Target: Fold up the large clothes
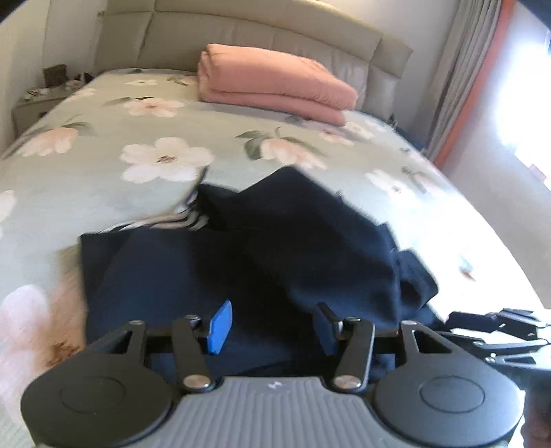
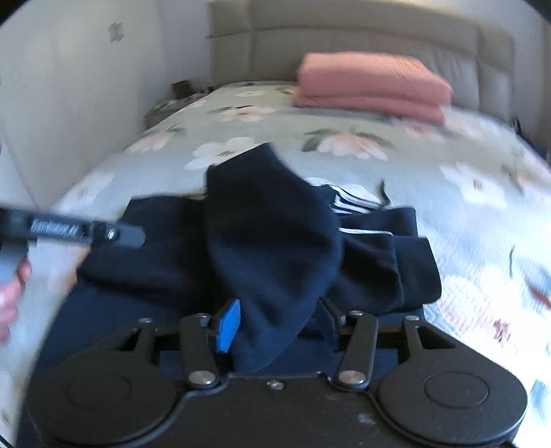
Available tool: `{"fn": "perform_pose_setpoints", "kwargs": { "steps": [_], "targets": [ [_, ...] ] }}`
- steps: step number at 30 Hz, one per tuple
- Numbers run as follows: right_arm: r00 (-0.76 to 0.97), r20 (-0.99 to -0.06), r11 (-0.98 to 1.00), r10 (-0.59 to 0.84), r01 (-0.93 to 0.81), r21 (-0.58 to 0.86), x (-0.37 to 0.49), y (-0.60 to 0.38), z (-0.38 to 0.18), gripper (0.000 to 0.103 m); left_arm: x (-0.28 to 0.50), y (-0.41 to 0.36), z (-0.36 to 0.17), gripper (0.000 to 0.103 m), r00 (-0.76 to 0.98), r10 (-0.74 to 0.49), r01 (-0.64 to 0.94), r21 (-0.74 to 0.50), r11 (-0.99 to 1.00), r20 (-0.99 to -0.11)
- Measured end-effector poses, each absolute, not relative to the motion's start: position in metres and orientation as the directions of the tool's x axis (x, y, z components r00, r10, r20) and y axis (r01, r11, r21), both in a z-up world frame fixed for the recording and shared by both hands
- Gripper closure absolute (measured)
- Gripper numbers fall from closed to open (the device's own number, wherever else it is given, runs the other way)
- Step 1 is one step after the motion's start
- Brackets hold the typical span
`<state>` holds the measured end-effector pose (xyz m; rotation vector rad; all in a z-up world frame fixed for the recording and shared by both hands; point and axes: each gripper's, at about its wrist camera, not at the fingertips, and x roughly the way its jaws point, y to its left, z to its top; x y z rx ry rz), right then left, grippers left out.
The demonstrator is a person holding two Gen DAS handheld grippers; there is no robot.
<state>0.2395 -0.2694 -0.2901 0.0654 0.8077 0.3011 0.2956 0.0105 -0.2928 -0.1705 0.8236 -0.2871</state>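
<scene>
A navy garment [image 1: 275, 248] with white stripes [image 1: 186, 220] lies rumpled on the flowered bedspread [image 1: 103, 179]. My left gripper [image 1: 273, 324] hovers over its near edge, jaws apart, with nothing pinched between them. The right wrist view shows the same garment [image 2: 268, 234], a loose fold of it draped toward the camera. That fold runs between the spread jaws of my right gripper [image 2: 280, 318], and the blue pad [image 2: 229, 325] stands clear of the cloth. The other gripper [image 2: 86, 232] and a hand [image 2: 10, 293] show at the left edge.
A folded pink blanket [image 1: 275, 82] rests at the head of the bed against the padded headboard [image 1: 241, 31]. A nightstand [image 1: 38, 100] stands at the far left. Curtains [image 1: 461, 79] and bare floor [image 1: 499, 189] lie to the right of the bed.
</scene>
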Motion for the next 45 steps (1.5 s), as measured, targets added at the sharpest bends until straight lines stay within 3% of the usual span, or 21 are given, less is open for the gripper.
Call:
{"fn": "perform_pose_setpoints", "kwargs": {
  "steps": [4,11,12,13,14,19,22,23,24,27,31,35,39,41,43,45],
  "targets": [
    [0.635,-0.705,0.949,0.315,-0.193,0.250,0.281,-0.290,-0.291,0.027,0.320,-0.003,-0.292,0.043,0.634,-0.328,0.187,-0.273,0.944,-0.700],
    [0.505,-0.756,0.904,0.417,-0.142,0.403,0.364,-0.298,-0.345,0.026,0.323,-0.003,-0.298,0.043,0.621,-0.319,0.152,-0.290,0.945,-0.716],
    [0.481,-0.753,0.886,0.449,-0.130,0.445,0.369,-0.296,-0.353,0.036,0.320,-0.001,-0.301,0.043,0.613,-0.317,0.142,-0.293,0.945,-0.724],
    [0.489,-0.730,0.867,0.478,-0.127,0.482,0.368,-0.295,-0.355,0.077,0.317,0.002,-0.304,0.043,0.605,-0.314,0.132,-0.297,0.946,-0.732],
    [0.504,-0.706,0.854,0.497,-0.139,0.502,0.364,-0.293,-0.348,0.093,0.314,0.005,-0.307,0.043,0.601,-0.311,0.125,-0.298,0.946,-0.736],
    [0.647,-0.568,0.857,0.508,-0.313,0.410,0.324,-0.271,-0.256,0.092,0.299,0.028,-0.306,0.043,0.615,-0.289,0.077,-0.309,0.948,-0.734],
    [0.691,-0.538,0.873,0.483,-0.430,0.232,0.295,-0.245,-0.209,0.092,0.291,0.040,-0.296,0.043,0.641,-0.278,0.051,-0.322,0.945,-0.715],
    [0.679,-0.567,0.869,0.465,-0.471,0.149,0.284,-0.232,-0.207,0.092,0.289,0.044,-0.293,0.043,0.649,-0.273,0.044,-0.324,0.945,-0.710],
    [0.649,-0.612,0.853,0.452,-0.515,0.083,0.275,-0.219,-0.212,0.084,0.287,0.048,-0.290,0.043,0.655,-0.270,0.039,-0.326,0.945,-0.706],
    [0.483,-0.775,0.754,0.408,-0.657,-0.013,0.237,-0.191,-0.255,0.047,0.283,0.059,-0.285,0.042,0.660,-0.261,0.027,-0.325,0.945,-0.704],
    [0.413,-0.842,0.797,0.348,-0.603,0.034,0.215,-0.209,-0.291,0.048,0.285,0.065,-0.293,0.041,0.627,-0.281,0.048,-0.325,0.945,-0.726],
    [0.428,-0.823,0.908,0.374,-0.350,0.231,0.248,-0.248,-0.301,0.048,0.299,0.060,-0.311,0.041,0.592,-0.358,0.056,-0.407,0.912,-0.722],
    [0.432,-0.783,0.893,0.448,-0.168,0.418,0.291,-0.261,-0.304,0.047,0.322,0.056,-0.334,0.042,0.548,-0.435,0.002,-0.519,0.855,-0.715],
    [0.411,-0.777,0.870,0.477,-0.092,0.485,0.310,-0.258,-0.311,0.045,0.329,0.055,-0.344,0.042,0.527,-0.444,-0.021,-0.533,0.846,-0.725],
    [0.375,-0.790,0.859,0.485,-0.037,0.510,0.324,-0.249,-0.319,0.032,0.332,0.057,-0.351,0.042,0.510,-0.484,-0.034,-0.579,0.815,-0.711],
    [0.338,-0.797,0.845,0.501,0.007,0.535,0.334,-0.246,-0.332,0.032,0.335,0.059,-0.361,0.041,0.481,-0.545,-0.045,-0.640,0.767,-0.687]
  ]
}}
